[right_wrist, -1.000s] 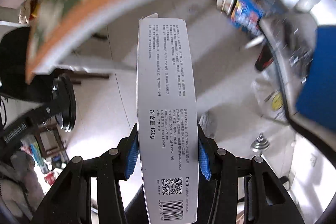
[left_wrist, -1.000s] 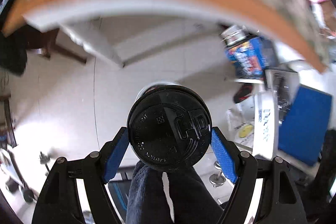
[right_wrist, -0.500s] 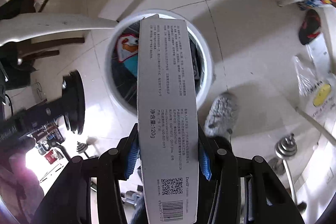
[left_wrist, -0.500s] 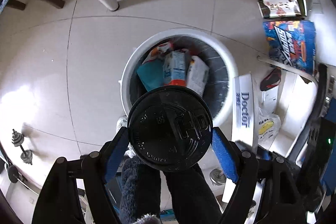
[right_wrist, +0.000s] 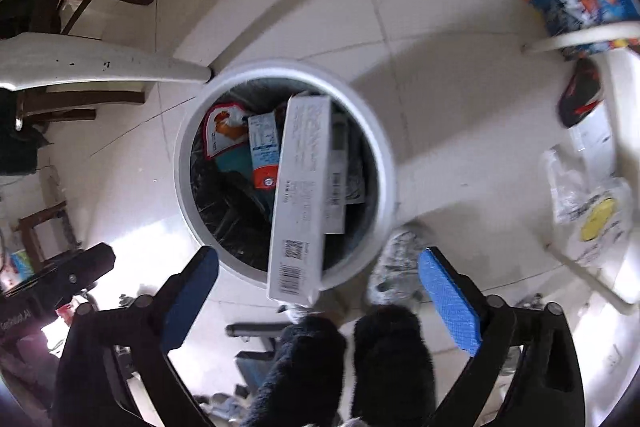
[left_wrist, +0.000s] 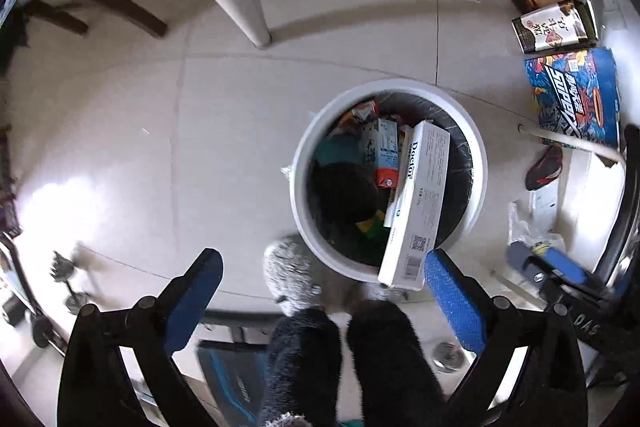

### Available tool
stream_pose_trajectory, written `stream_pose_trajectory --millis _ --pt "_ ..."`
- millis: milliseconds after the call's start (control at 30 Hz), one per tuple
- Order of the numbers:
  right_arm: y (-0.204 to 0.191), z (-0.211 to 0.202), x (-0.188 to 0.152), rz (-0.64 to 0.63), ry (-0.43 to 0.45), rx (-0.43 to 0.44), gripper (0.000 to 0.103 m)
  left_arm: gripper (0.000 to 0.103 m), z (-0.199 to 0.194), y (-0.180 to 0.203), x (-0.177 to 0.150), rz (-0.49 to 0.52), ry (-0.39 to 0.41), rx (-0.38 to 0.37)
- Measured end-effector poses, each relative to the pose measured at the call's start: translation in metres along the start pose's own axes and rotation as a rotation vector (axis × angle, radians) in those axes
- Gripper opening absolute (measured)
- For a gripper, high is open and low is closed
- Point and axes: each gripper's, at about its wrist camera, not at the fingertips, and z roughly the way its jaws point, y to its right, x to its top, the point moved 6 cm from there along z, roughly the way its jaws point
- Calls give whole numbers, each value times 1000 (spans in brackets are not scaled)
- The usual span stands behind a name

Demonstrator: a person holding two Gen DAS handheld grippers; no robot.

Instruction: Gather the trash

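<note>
Both tongs, left (left_wrist: pixel 320 291) and right (right_wrist: pixel 318 285), gape released above the white bin (left_wrist: pixel 298 171). The long carton (left_wrist: pixel 420 203) leans across its rim, partly inside. Nudge it fully in before withdrawing.

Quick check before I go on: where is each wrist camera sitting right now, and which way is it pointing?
Left wrist: on the left gripper, above the floor, facing down at the white trash bin; its open blue-padded fingers and the person's dark-trousered legs show.
Right wrist: on the right gripper, also facing down at the bin; open fingers and legs show, with part of the other gripper at lower left.
Shared: bin, long white box leaning over its near rim, grey slipper.
</note>
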Motion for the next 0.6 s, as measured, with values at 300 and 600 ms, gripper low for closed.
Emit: stream_pose_trajectory --millis 300,600 --pt "-3 -125 -40 -23 73 -64 102 103 -125 11 -43 56 109 50" --pt "-38 -314 -97 -66 129 -35 102 103 -286 29 -94 124 195 17"
